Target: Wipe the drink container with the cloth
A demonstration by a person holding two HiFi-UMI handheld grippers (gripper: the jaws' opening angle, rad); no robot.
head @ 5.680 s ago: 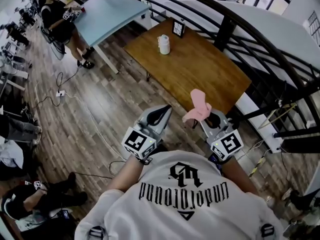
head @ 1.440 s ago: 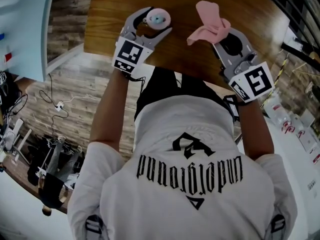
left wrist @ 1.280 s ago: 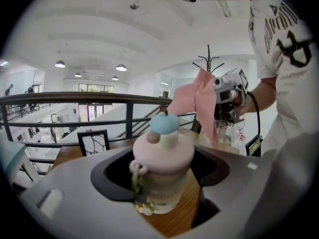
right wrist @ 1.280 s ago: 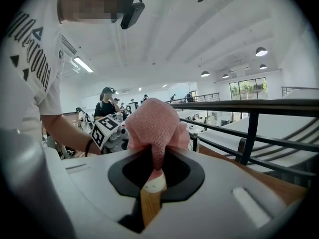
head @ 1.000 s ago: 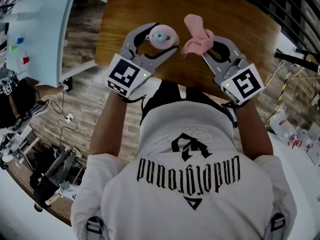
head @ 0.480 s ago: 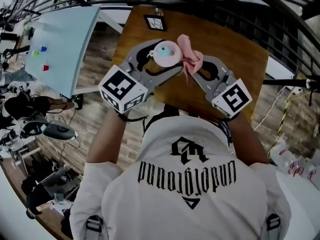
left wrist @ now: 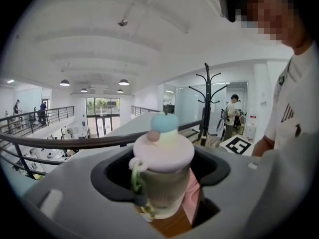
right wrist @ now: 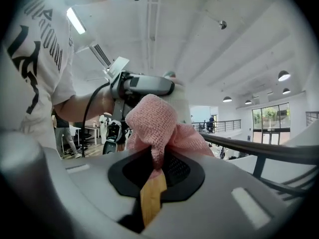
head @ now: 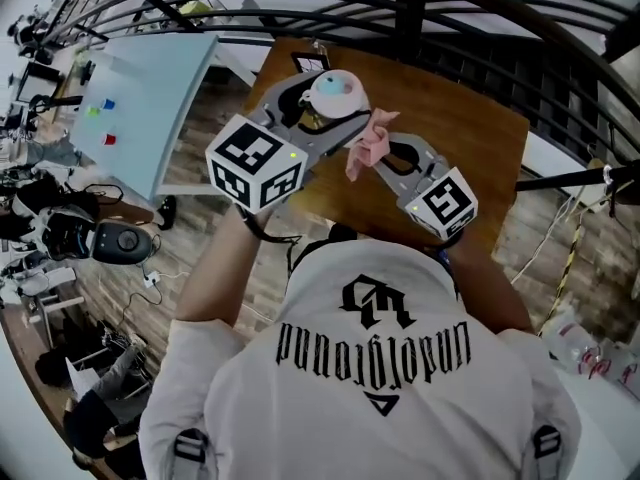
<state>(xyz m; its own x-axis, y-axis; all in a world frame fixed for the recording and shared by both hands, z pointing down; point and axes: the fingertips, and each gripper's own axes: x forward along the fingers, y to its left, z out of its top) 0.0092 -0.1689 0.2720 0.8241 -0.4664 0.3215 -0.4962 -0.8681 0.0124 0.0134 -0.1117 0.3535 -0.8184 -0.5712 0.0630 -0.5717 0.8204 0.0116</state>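
While the person [head: 380, 388] leans over the wooden table [head: 470, 138], we start at its left flank, where a pale blue table [head: 150, 98] sits beyond that edge, well apart from the action. Moving in over the left part of the wooden table, here is the left gripper [head: 322, 108]. It is clamped on the drink container [head: 333, 90], one jaw on either side of the body, holding it upright above the wood. The left gripper view shows the tabletop down beneath the container's base. Look at that container: a pale pink lid [left wrist: 163, 149] with a round blue knob [left wrist: 164, 122] on top, and a greenish loop [left wrist: 133, 176] hanging down its side. Just to its right, above the middle of the wooden table, comes the cloth [head: 362, 150], a pink mesh thing, bunched up. It is pinched tight in the right gripper [head: 372, 160], whose jaws are closed on a fold, with the rest puffing out ahead of them. In the left gripper view the pink shows right up against the container's lower right side, though I can't say for sure that it truly presses on it. The right gripper angles in from the near right part of the wooden table, tips aimed towards the container. And past the far edge of the wooden table, over on the right, the dark railing [head: 480, 8] curves across.
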